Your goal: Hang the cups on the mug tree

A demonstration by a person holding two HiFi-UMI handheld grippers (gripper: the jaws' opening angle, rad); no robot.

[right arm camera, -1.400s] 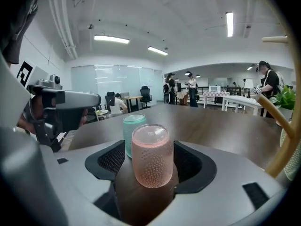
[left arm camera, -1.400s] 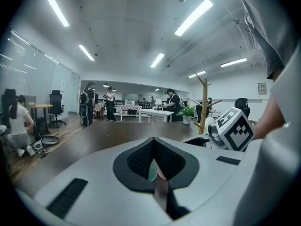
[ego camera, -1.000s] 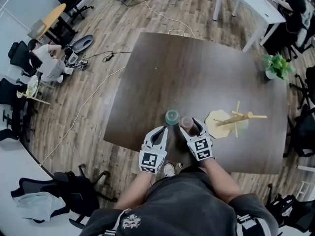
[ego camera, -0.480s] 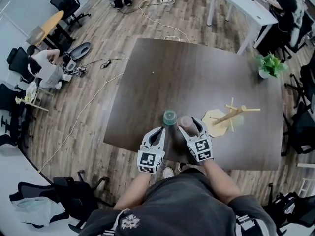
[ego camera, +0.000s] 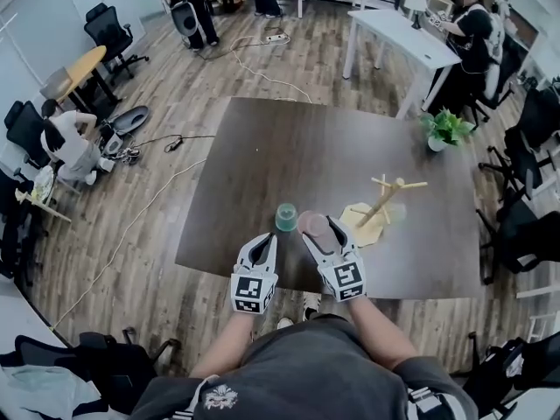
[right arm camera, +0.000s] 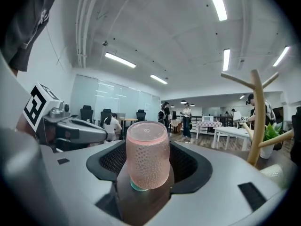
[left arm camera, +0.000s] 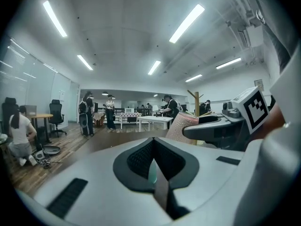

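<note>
A pink textured cup [ego camera: 312, 224] stands on the dark table [ego camera: 297, 147] near its front edge, between the fingertips of my right gripper [ego camera: 322, 232]. In the right gripper view the pink cup [right arm camera: 147, 154] is upright between wide jaws, and pad shows on both sides of it. A green cup [ego camera: 285, 216] stands just left of it, ahead of my left gripper [ego camera: 262, 241], whose jaws are nearly together. Only a green sliver [left arm camera: 150, 171] shows through them. The wooden mug tree [ego camera: 382, 201] stands to the right on a pale base, with bare pegs.
A potted plant [ego camera: 444, 128] sits near the table's far right corner. Office chairs [ego camera: 525, 226] crowd the right side. A white desk [ego camera: 402, 38] stands beyond the table, and cables [ego camera: 140, 217] run over the floor at left. People are at the room's edges.
The head view has tilted up and shows more of the room. Both grippers and both cups keep their places at the table's front edge.
</note>
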